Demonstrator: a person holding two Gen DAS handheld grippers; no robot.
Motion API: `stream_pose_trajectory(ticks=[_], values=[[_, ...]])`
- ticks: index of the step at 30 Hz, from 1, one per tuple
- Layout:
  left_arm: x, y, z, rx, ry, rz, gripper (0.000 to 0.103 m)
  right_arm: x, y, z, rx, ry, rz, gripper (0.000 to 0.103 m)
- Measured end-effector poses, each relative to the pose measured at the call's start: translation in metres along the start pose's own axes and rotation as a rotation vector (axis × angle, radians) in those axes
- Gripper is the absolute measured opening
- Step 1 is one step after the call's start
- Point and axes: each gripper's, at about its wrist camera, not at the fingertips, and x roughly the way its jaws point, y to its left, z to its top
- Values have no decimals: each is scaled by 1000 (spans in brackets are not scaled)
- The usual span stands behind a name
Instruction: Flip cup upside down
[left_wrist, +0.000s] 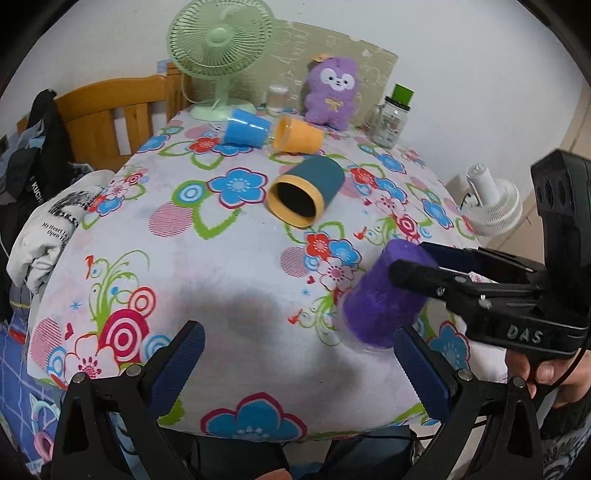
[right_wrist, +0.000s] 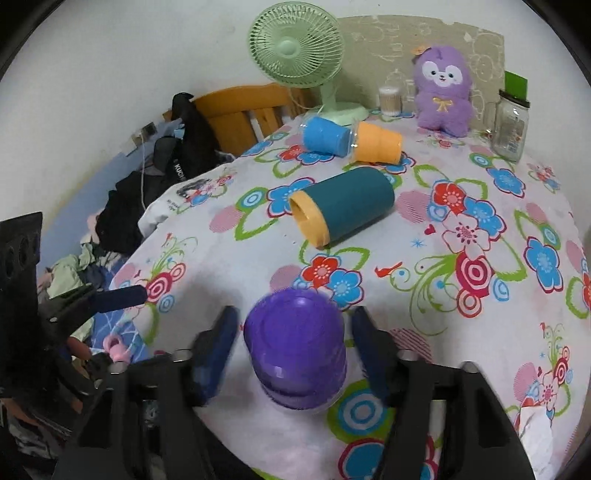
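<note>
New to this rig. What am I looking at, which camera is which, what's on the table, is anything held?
No robot: a person carries a hand-held gripper in each hand, each with a fisheye camera looking along its fingers. The left view shows the left hand-held gripper open and empty, with the right one entering from the side. The right view shows the right hand-held gripper around the purple cup, base up on the floral tablecloth; its pads look just clear of the cup. Lying on their sides: a teal cup, blue cup, orange cup. Behind: fan, plush toy, jar.
</note>
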Motion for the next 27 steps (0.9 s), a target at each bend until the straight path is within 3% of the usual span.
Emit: stream_pose_trajectory(ticks=[3,12,18,21,22,24,27], values=[[1,-5,0,13,3,2,103,-15,-4,0,24,-29,13,79],[8,-36,22,98,17,-33,103,-80,-38,-23,121,-150,-72,80],[39,-70,30,177,152,-85,103,-100,-68,-50,212,-167,-100,81],[47,-86,32,218,171,-83,102,-102,-78,-61,244,-170,-100,81],[52,-91,34,233,184,-80,100,-103,-81,-64,256,-173,-99,81],[63,-97,35,252,231,-70,82,-107,-86,-69,273,-179,-99,81],[67,-99,35,251,251,-71,66,-112,-92,-75,286,-194,-97,81]])
